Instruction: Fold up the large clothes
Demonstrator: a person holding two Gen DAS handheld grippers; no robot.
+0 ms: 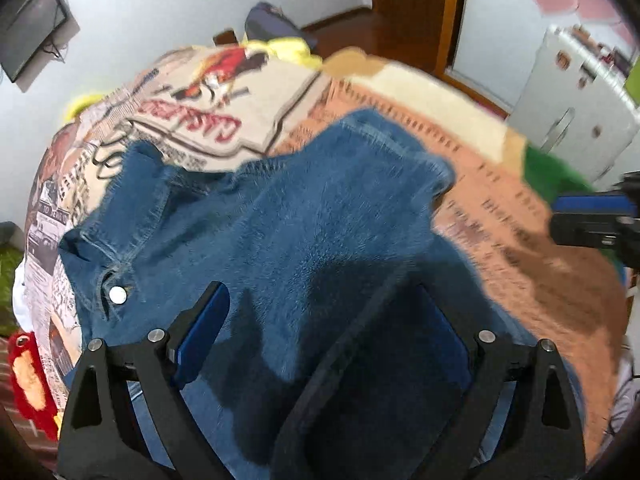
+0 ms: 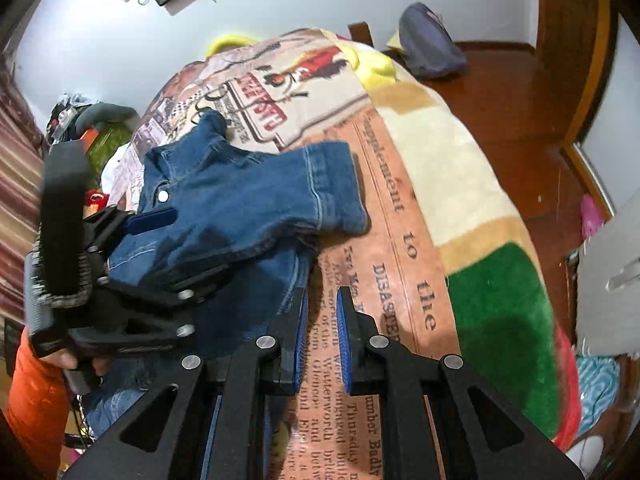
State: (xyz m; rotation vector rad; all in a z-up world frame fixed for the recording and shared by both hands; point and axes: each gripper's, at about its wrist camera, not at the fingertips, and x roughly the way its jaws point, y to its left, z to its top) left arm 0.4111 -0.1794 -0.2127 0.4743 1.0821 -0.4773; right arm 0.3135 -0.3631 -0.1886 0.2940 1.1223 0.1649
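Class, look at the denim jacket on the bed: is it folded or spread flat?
Partly folded. In the right wrist view the denim jacket has one section doubled over another layer, its hem edge lying across the blanket.

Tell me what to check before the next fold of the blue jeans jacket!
1. Denim jacket lies on the blanket: ok.
2. Left tongs wide open above the denim, nothing pinched: ok.
3. Right tongs nearly shut over the blanket, holding nothing: ok.
4. Jacket already doubled over once, one layer on another: ok.
5. Top layer flat and smooth: cannot tell, the left view is blurred.
6. Snap button facing up near the collar: ok.
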